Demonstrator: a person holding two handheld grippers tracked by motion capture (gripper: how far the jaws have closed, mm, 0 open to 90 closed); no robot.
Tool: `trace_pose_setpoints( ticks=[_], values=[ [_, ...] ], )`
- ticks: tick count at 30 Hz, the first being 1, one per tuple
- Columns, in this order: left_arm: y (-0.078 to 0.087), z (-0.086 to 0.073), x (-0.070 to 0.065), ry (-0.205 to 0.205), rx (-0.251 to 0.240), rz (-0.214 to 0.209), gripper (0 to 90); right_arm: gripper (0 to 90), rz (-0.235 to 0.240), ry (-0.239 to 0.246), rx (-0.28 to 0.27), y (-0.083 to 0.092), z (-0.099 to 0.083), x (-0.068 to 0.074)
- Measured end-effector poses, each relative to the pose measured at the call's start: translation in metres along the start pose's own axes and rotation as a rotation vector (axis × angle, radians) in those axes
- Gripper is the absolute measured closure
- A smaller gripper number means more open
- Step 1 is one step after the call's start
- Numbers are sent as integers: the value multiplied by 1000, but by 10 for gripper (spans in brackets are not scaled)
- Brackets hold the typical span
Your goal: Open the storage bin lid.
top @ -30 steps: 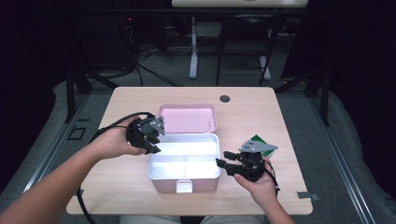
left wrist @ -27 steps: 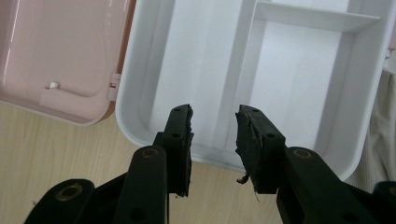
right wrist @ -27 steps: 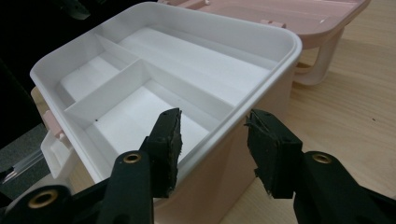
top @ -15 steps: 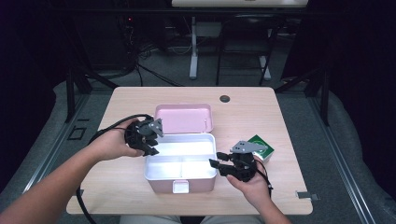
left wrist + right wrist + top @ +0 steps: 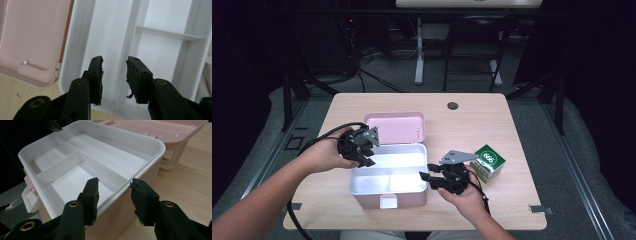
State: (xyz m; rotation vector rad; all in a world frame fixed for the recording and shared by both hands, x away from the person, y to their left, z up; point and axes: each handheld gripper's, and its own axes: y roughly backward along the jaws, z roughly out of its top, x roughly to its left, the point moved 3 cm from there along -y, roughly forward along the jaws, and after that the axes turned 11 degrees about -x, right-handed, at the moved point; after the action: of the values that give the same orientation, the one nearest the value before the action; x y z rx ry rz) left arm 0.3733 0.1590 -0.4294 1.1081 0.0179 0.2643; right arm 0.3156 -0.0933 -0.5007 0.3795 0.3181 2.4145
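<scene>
A pink box (image 5: 388, 192) with white tray (image 5: 389, 172) and pink lid (image 5: 396, 127), a green-and-white carton (image 5: 487, 161) at 3 o'clock, black tools, light wood tabletop (image 5: 512, 125).

A green box (image 5: 488, 161) lies on the table just right of the pink case (image 5: 389, 170). Its top bears a white round mark with figures that look like "666"; they are too small to read surely.

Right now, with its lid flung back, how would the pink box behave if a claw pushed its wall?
The pink box looks like stiff moulded plastic, so it probably slides rather than flexes. Its white tray holds nothing, so it is likely light. The open lid hangs off the back, which may make it pivot.
</scene>
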Motion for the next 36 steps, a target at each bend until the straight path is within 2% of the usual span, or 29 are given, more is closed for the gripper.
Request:
trace_pose_setpoints(
  ticks=[5, 10, 11, 12, 13, 14, 15, 18, 22, 27, 32, 36],
  values=[
    [-3, 2, -3, -8, 6, -10, 650, 563, 26, -4, -3, -9, 1, 5],
    [-7, 3, -4, -20, 27, -24, 657, 564, 58, -9, -5, -7, 2, 7],
    [-7, 3, -5, -26, 32, -25, 663, 609, 62, 1, -13, -4, 3, 7],
    [-7, 3, -5, -26, 32, -25, 666, 609, 62, 1, -13, -4, 3, 7],
    [-9, 5, -5, -28, 41, -23, 672, 683, 78, 29, -12, 2, 4, 8],
    [-9, 5, -5, -28, 41, -23, 681, 683, 78, 29, -12, 2, 4, 8],
    [-9, 6, -6, -41, 57, -26, 693, 732, 92, 40, -15, 7, 4, 9],
    [-11, 8, -7, -54, 71, -31, 718, 750, 67, 69, -12, 14, 3, 9],
    [-18, 11, -11, -75, 89, -51, 728, 770, 44, 66, 8, 18, -2, 5],
    [-27, 14, -12, -100, 140, -56, 730, 772, 38, 60, 20, 16, -6, 2],
    [-35, 16, -12, -113, 169, -61, 740, 776, 27, 57, 32, 14, -10, -1],
    [-41, 17, -13, -126, 193, -67, 755, 778, 38, 48, 43, 12, -13, 0]
  ],
)
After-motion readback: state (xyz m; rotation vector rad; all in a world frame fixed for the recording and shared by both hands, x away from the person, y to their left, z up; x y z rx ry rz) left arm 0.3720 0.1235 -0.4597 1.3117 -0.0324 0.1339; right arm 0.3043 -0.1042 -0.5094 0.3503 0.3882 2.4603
